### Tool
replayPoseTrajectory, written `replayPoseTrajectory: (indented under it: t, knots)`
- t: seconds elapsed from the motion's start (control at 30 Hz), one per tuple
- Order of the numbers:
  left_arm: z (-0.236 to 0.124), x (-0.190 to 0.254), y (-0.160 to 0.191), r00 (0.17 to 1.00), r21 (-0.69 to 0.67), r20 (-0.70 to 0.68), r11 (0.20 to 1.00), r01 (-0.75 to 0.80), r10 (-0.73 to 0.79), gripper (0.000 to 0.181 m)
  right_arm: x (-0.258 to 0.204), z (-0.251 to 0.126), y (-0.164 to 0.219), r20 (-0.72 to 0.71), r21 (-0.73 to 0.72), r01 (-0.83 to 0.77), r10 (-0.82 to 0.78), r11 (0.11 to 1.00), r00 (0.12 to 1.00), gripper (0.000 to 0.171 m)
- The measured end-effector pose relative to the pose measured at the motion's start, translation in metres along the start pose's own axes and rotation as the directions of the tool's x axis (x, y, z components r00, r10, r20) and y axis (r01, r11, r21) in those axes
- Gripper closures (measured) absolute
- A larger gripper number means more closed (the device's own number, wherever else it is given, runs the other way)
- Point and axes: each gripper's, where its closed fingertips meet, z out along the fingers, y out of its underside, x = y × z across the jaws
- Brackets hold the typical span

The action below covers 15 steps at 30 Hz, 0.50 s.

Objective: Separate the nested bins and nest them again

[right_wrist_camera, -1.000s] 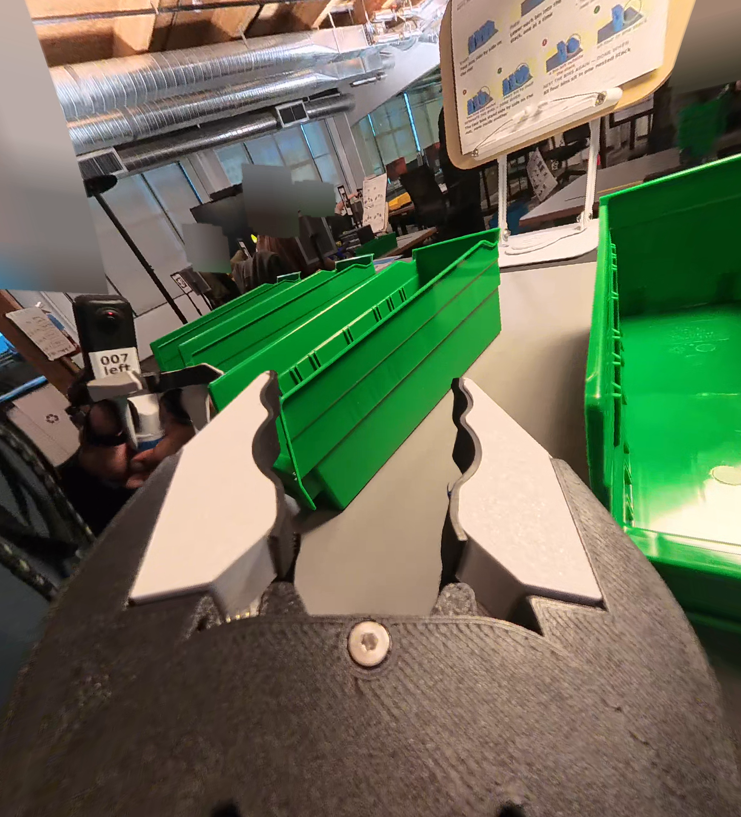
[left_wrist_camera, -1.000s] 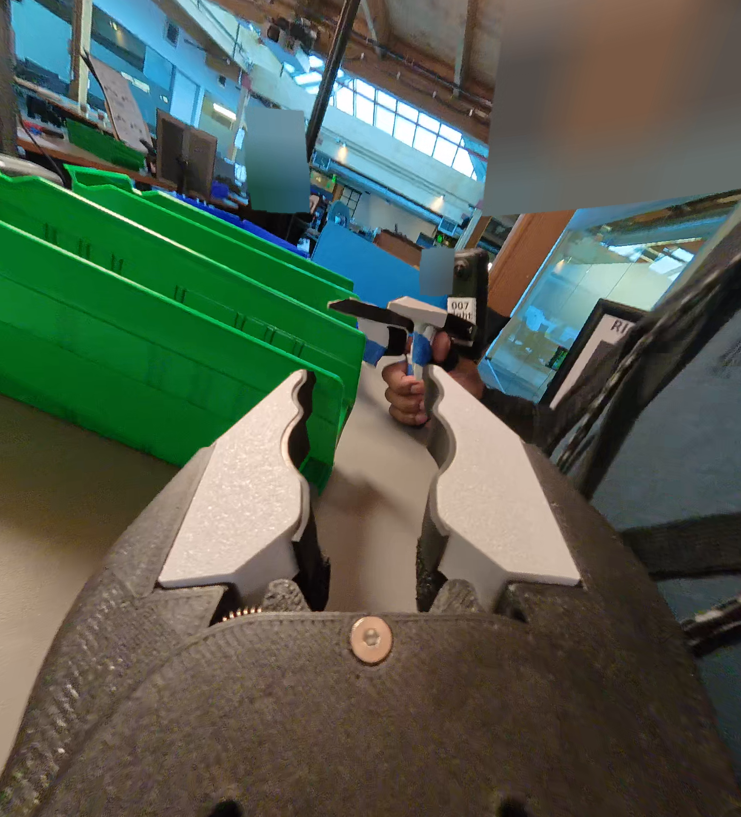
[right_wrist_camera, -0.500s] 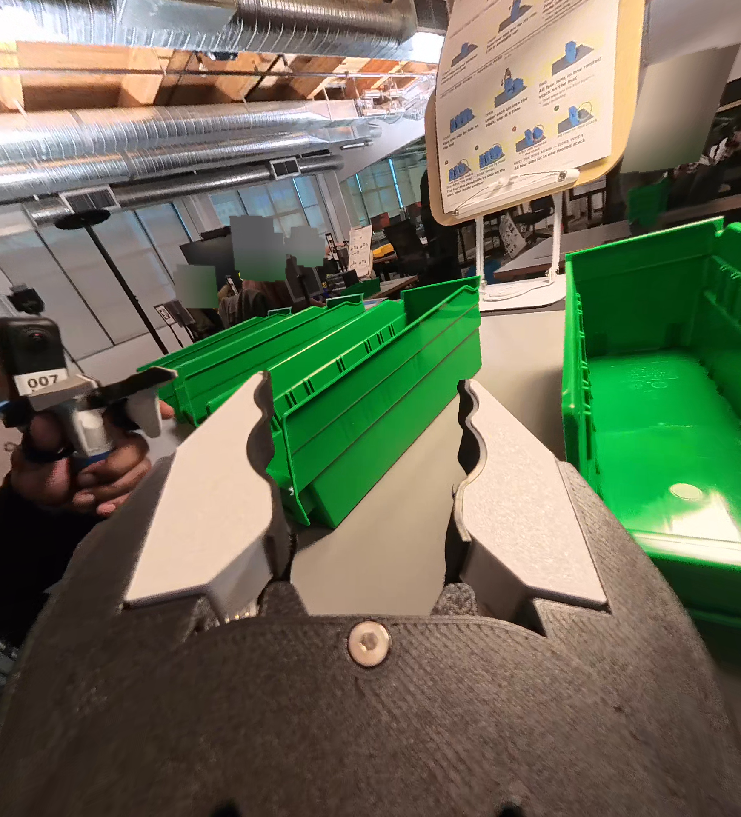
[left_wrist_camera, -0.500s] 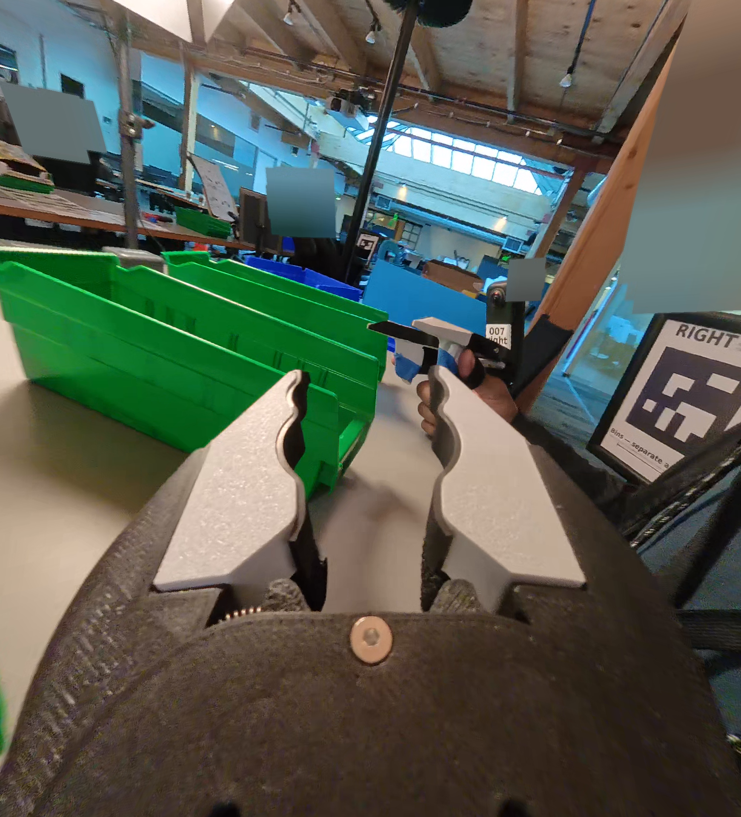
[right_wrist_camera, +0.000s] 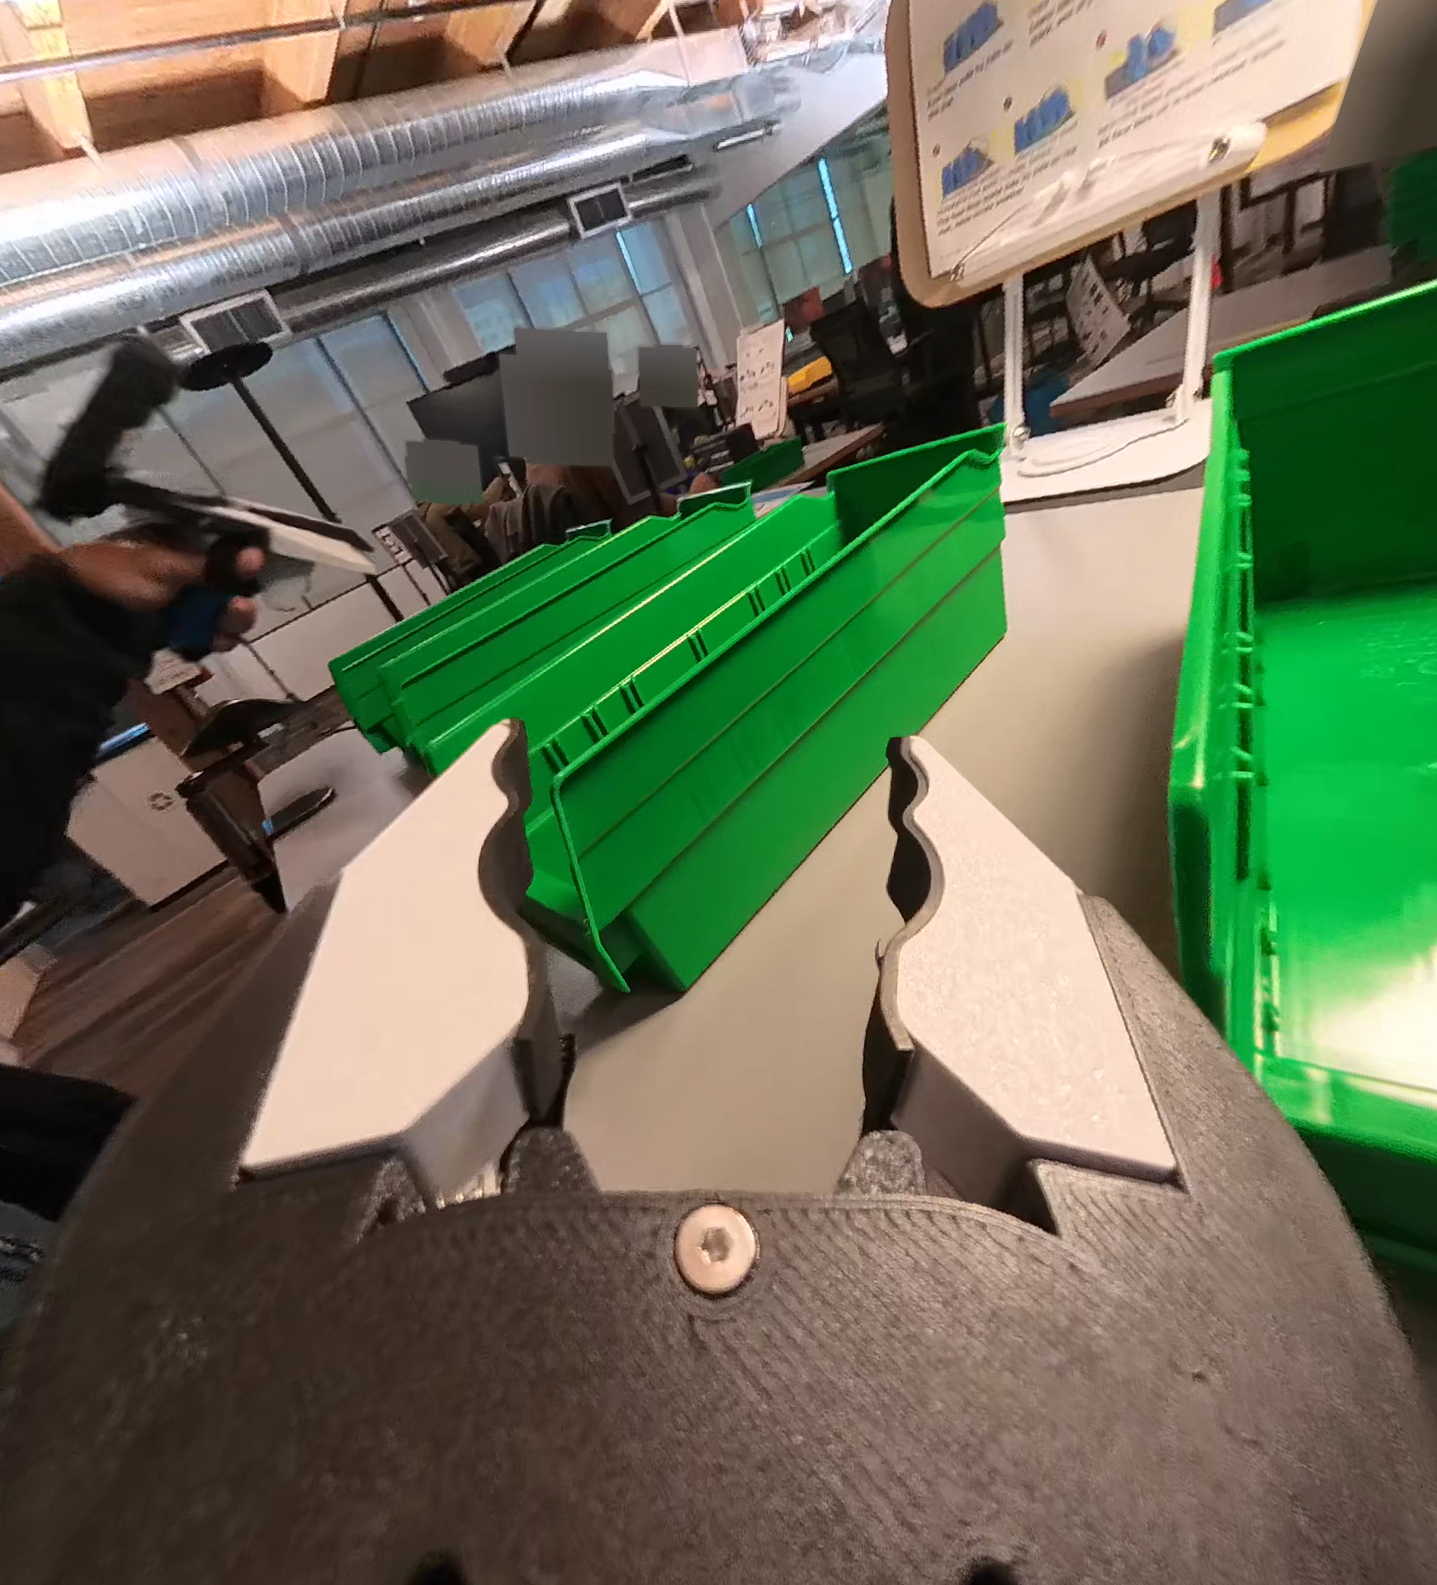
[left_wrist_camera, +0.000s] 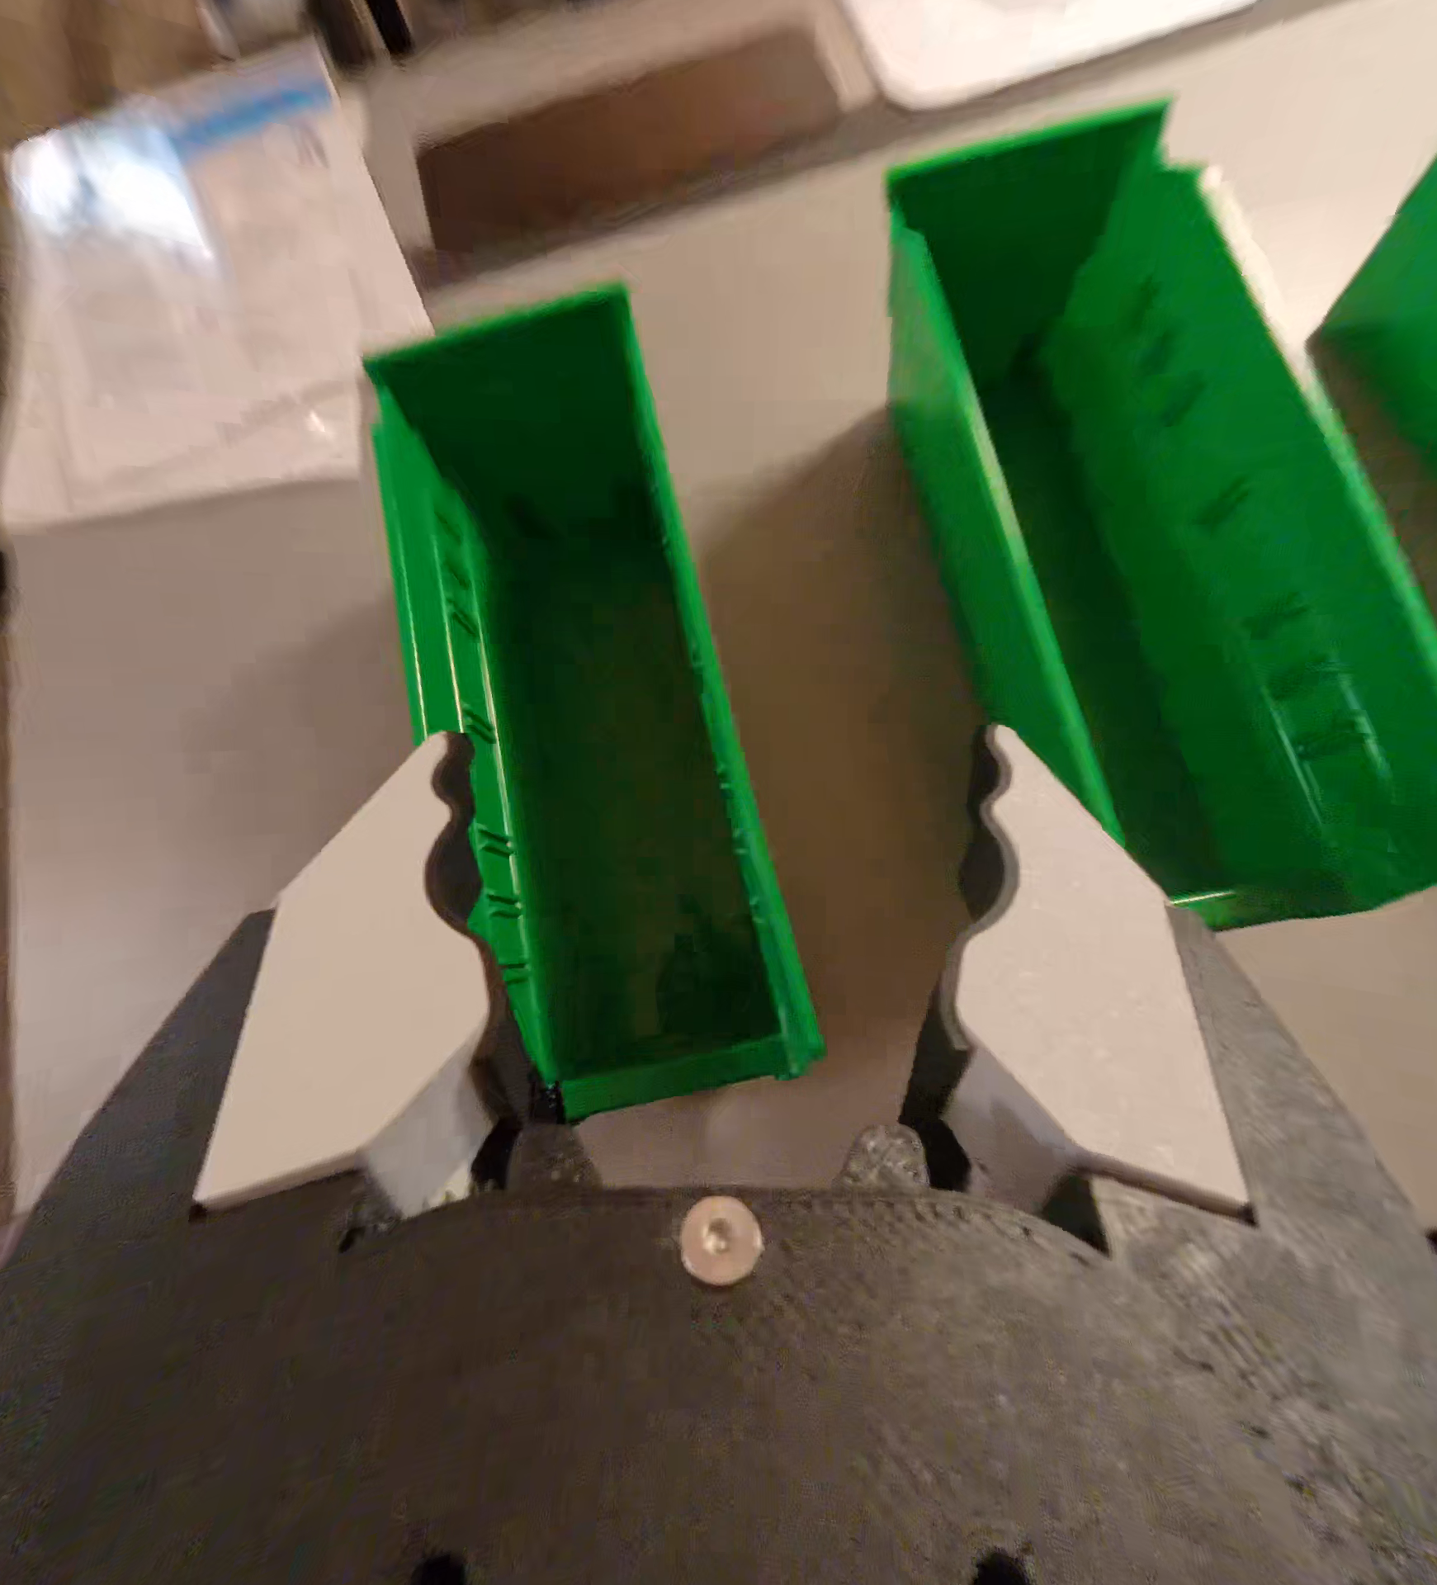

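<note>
In the left wrist view I look down into two long narrow green bins standing side by side on the grey table. My left gripper is open and empty, hovering above the near end of the left bin. Its left finger overlaps that bin's left wall, which looks doubled. The second narrow bin lies to the right. In the right wrist view my right gripper is open and empty, low in front of the row of narrow bins. The left gripper shows raised at far left.
A wide green bin stands at the right, close to my right gripper; its corner also shows in the left wrist view. A picture board on a white stand is behind. The table edge and floor lie to the left.
My left gripper has risen, tipped down over the narrow bins and opened wider. My right gripper has stayed nearly in place in front of the bins.
</note>
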Motion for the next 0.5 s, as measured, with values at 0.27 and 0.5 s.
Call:
replayPoseTrajectory:
  t: [0.27, 0.5]
  knots:
    - [0.062, -0.043, 0.020, 0.995, -0.336, -0.051, 0.940, 0.068, -0.090, 0.046, 0.004, 0.018, 0.004, 0.028, -0.042, -0.036, 0.037, 0.998, 0.999, 0.087]
    - [0.088, -0.054, 0.030, 1.000, -0.461, 0.003, 0.887, 0.014, -0.015, 0.039, 0.006, 0.017, 0.003, 0.030, -0.037, -0.064, 0.065, 0.997, 0.997, 0.087]
